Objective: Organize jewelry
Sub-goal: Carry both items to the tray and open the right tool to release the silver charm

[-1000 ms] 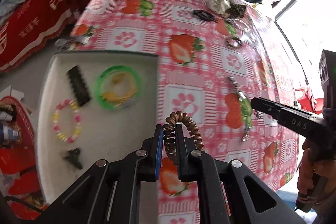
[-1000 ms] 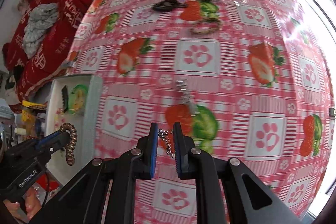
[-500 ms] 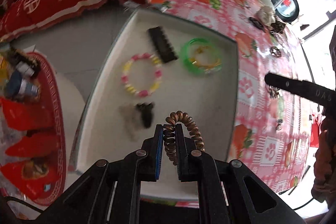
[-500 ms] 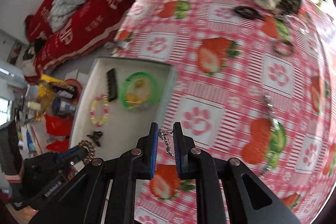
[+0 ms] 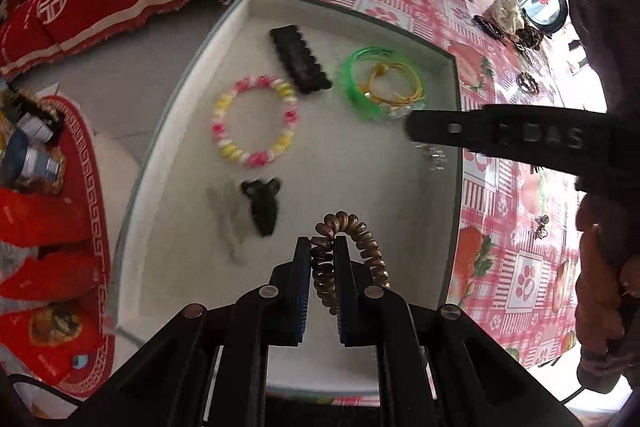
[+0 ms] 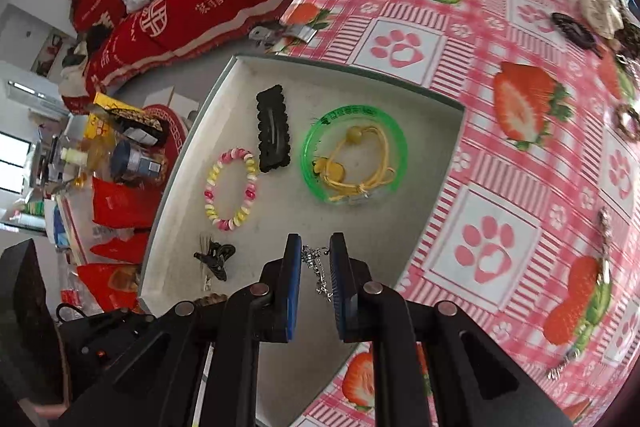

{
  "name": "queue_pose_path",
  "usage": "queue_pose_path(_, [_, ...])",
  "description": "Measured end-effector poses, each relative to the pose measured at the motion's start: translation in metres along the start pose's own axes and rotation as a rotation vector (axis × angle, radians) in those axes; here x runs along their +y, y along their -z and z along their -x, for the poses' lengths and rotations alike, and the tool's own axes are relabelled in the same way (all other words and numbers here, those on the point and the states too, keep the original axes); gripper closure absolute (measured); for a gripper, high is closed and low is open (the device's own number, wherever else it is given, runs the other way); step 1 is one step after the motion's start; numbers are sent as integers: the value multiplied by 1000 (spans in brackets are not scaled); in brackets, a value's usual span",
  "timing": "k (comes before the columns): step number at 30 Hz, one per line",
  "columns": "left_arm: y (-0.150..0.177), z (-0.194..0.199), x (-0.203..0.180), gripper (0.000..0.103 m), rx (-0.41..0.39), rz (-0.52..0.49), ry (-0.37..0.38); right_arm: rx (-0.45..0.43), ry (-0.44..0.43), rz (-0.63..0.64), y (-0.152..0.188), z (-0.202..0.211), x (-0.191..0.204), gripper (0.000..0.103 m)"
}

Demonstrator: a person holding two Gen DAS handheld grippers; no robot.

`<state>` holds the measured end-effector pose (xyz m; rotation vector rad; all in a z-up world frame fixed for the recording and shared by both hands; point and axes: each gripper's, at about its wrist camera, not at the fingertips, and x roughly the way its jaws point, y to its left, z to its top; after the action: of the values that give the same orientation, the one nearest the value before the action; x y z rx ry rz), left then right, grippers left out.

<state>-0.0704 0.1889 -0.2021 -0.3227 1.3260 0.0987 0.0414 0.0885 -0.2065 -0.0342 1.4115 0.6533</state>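
Grippers both point steeply down over the white tray. Left gripper is clenched on a brown coil hair tie, held above the tray's near end. Right gripper pinches a thin silver chain that dangles between its pads, above the tray's right half; in the left view its finger reaches in from the right, across the tray's right wall. A hand grips its handle at the right edge. Tray holds five pieces: one green bangle with one yellow cord lying inside it, one pink-and-yellow bead bracelet, one black hair clip, one small black claw clip. Bare tray floor lies under both grippers. On the strawberry tablecloth, several loose pieces lie further off, perhaps five, too blurred to count.
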Motion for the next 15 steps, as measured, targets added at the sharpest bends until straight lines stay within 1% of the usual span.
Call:
queue_pose_path(7, [-12,-18,-1,86,5,-16,-36,42,17,3,-13,-22,-6,88])
queue_pose_path(15, [-12,-24,-4,86,8,-51,-85,71,34,-9,-12,-39,-9,87])
